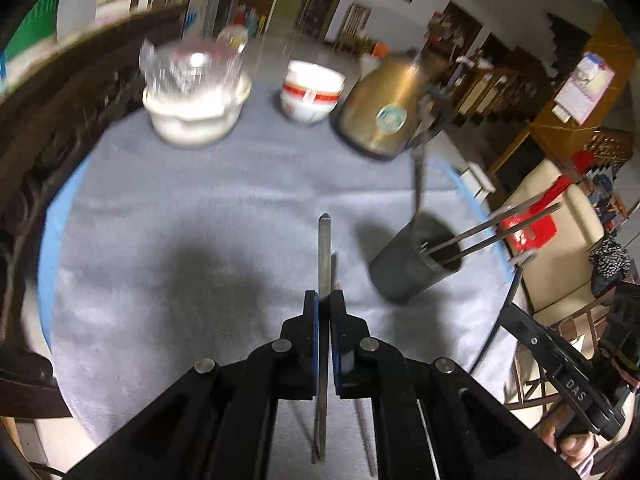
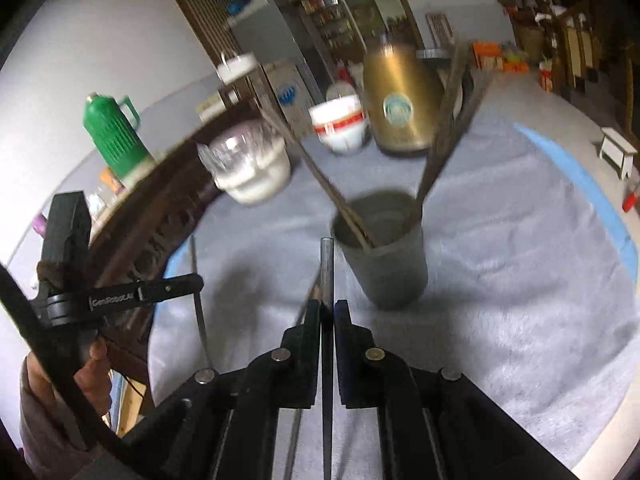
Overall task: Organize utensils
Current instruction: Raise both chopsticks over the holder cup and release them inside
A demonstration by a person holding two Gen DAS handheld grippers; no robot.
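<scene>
Two metal chopsticks were being carried at this pt, one per gripper, w/ the dark cup (image 1: 412, 264) as the obvious drop spot on the grey cloth (image 1: 200, 200). The left gripper (image 1: 325, 300) was clamped on a flat steel chopstick (image 1: 324, 248), tip poking out ahead of the jaws and sitting left of the cup, not touching it. The right gripper (image 2: 328, 308) was clamped on a second chopstick (image 2: 327, 272), its tip just left of the cup's (image 2: 380, 256) near rim in that view. A few utensils (image 2: 440, 132) were already leaned in the cup, fanned out to both sides, so the open gap in the middle was prob the bit to aim for. Judging by that, the step would be done best one stick at a time: tip brought over the cup mouth, stick tilted more upright, lowered till it was well inside, and only then let go. A release too early would likely let it bounce off the rim or tip the cup, since it looked light and tall. The gold kettle (image 1: 384, 112), the bowl (image 1: 312, 92) and the covered white pot (image 1: 196, 108) sat behind the cup, well apart from it, so no clash was expected there. Frames were pretty blurred tbh, so the exact count of sticks in the cup couldn't be told.
</scene>
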